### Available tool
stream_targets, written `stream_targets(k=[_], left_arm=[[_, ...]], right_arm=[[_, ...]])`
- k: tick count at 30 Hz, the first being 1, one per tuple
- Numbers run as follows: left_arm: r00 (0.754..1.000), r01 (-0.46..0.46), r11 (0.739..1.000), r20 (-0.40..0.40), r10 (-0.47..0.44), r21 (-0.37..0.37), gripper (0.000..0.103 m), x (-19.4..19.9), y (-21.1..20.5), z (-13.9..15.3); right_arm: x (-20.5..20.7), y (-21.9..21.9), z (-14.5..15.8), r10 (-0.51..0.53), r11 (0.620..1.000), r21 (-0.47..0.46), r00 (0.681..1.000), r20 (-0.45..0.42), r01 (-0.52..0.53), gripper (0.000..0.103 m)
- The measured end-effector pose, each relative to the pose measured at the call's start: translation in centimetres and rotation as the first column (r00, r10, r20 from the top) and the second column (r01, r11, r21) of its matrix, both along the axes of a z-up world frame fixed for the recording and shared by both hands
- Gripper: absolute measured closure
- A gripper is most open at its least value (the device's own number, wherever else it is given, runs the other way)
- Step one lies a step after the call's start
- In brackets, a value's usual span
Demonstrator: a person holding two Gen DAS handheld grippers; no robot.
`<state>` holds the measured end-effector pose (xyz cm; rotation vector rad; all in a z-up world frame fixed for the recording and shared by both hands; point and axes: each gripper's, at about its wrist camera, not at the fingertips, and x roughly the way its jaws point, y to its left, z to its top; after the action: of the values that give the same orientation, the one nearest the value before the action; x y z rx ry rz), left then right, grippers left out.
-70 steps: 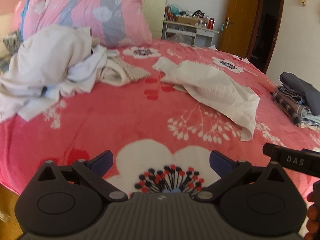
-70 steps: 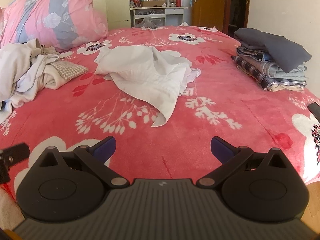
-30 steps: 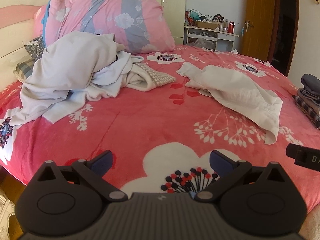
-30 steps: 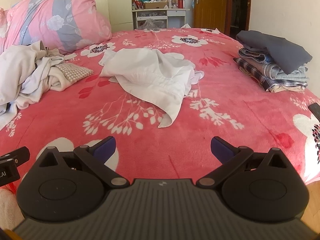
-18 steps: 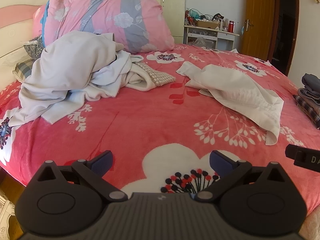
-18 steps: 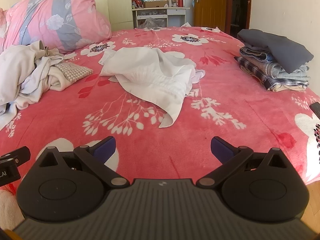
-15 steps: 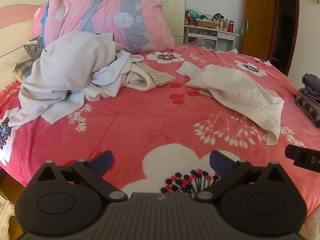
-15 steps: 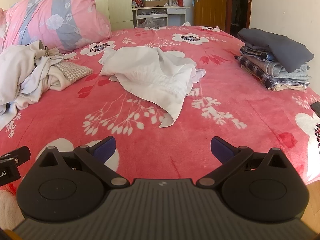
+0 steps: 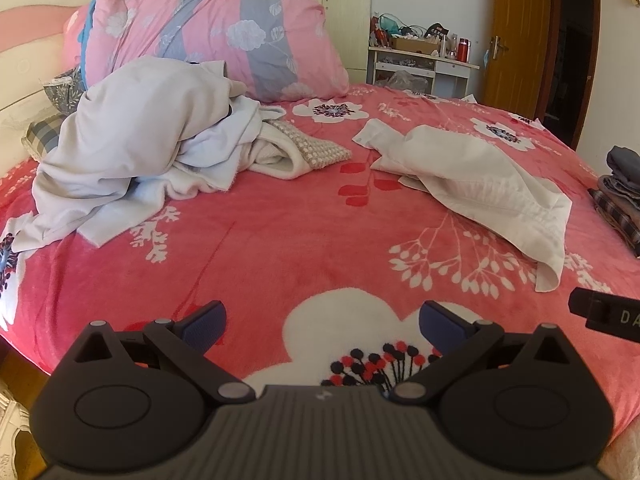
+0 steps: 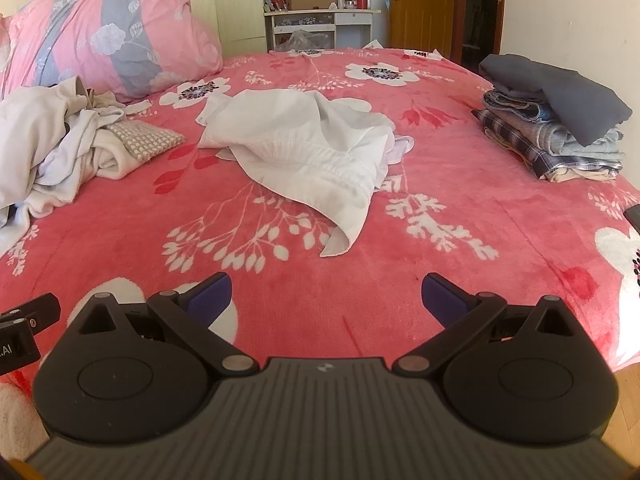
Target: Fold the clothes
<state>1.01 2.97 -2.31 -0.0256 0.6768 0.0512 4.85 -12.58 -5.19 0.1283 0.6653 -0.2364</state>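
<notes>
left gripper (image 9: 322,322): held low over the near edge of the bed, jaws spread wide, nothing between the blue pads (image 9: 204,322); no cloth touched.
right gripper (image 10: 325,296): likewise spread wide and empty, held over the near edge of the bed; its black body is seen at the right edge of the left wrist view.
bed (image 10: 460,280): covered by a red blanket with white flowers and branch prints; all clothes lie on it.
white garment (image 10: 308,148): crumpled and unfolded, laid mid-bed ahead of both grippers, one corner trailing toward the near edge; well apart from either gripper. Also seen right of centre in the left wrist view (image 9: 480,180).
clothes heap (image 9: 136,152): pale unfolded pieces piled at the left of the bed, a cream knitted piece (image 9: 316,148) sticking out at its right side.
folded stack (image 10: 556,120): plaid, denim and a dark grey piece on top, set at the right edge of the bed, well apart from the white garment.
pink quilt (image 9: 208,36): bundled at the head of the bed, behind the heap.
background: a white dresser (image 10: 320,26) with clutter on top and a brown door (image 9: 516,40) are seen beyond the bed.
</notes>
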Motion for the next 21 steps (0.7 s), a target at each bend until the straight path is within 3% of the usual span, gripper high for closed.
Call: stream_targets(k=[5, 13, 17, 21], left_arm=[[1.000, 0.001, 1.000, -0.005, -0.001, 0.002, 0.000, 0.8, 0.0, -0.4], [0.995, 0.064, 0.997, 0.071, -0.067, 0.034, 0.000, 3.0, -0.8, -1.0], [0.987, 0.118, 0.991, 0.106, -0.125, 0.071, 0.000, 5.2, -2.1, -1.6], [0.973, 0.169, 0.979, 0.138, -0.183, 0.110, 0.000, 7.4, -3.5, -2.2]], right_arm=[[0.5, -0.1, -0.3, -0.005, 1.000, -0.001, 1.000, -0.007, 0.005, 0.001], [1.3, -1.1, -1.8, -0.009, 1.000, 0.005, 1.000, 0.009, 0.009, 0.001], [1.2, -2.1, -2.7, 0.037, 0.999, -0.027, 0.996, 0.081, -0.035, 0.001], [1.9, -2.9, -3.3, 0.123, 0.984, -0.147, 0.977, 0.175, -0.098, 0.001]])
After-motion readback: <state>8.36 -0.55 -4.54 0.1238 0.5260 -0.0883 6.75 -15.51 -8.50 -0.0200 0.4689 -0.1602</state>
